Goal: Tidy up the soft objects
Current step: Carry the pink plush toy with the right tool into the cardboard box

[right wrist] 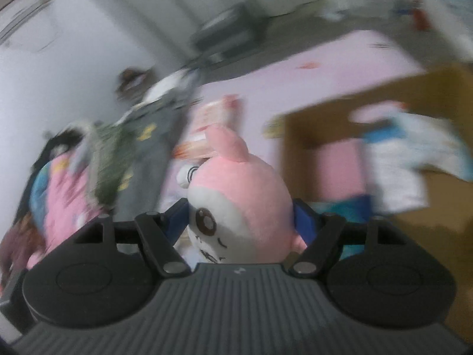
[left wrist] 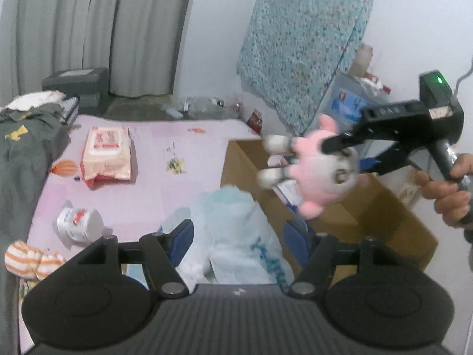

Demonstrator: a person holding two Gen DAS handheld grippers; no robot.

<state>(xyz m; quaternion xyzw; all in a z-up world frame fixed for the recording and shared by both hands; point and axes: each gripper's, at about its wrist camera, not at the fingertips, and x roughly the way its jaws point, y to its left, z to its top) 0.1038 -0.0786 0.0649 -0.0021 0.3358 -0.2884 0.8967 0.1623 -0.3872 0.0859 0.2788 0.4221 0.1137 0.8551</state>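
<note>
**Two Soft Things Held Up Beside the Box**

The pink and white plush toy (right wrist: 236,195) was up in the air, squeezed between the blue pads of the right gripper (right wrist: 241,222). Seen from the left wrist, the toy hung just above the near edge of the brown cardboard box (left wrist: 393,236), with its feet sticking out to the left. A hand (left wrist: 446,189) held the handle of that gripper on the right.

The left gripper (left wrist: 238,236) was grasping a soft pale blue bundle in a thin plastic bag (left wrist: 233,230). The bundle was lifted up, just left of the box.

The box already had something pink and some white and blue packs inside it, but the right wrist view was too blurry to tell what they were.

Farther out, on the pink mat (left wrist: 147,195), lay a pack of wet wipes (left wrist: 108,153), a crumpled white wrapper (left wrist: 78,222) and small orange-striped socks (left wrist: 32,260). Grey clothes (left wrist: 26,148) were piled on the far left.

What could go wrong? The toy was round and squashy and held by its head, so it might slip out before it was over the box and land on the mat. The bag was slippery, so the bundle might slide down too. Both grippers were close together, so they could bump into each other at the box.
</note>
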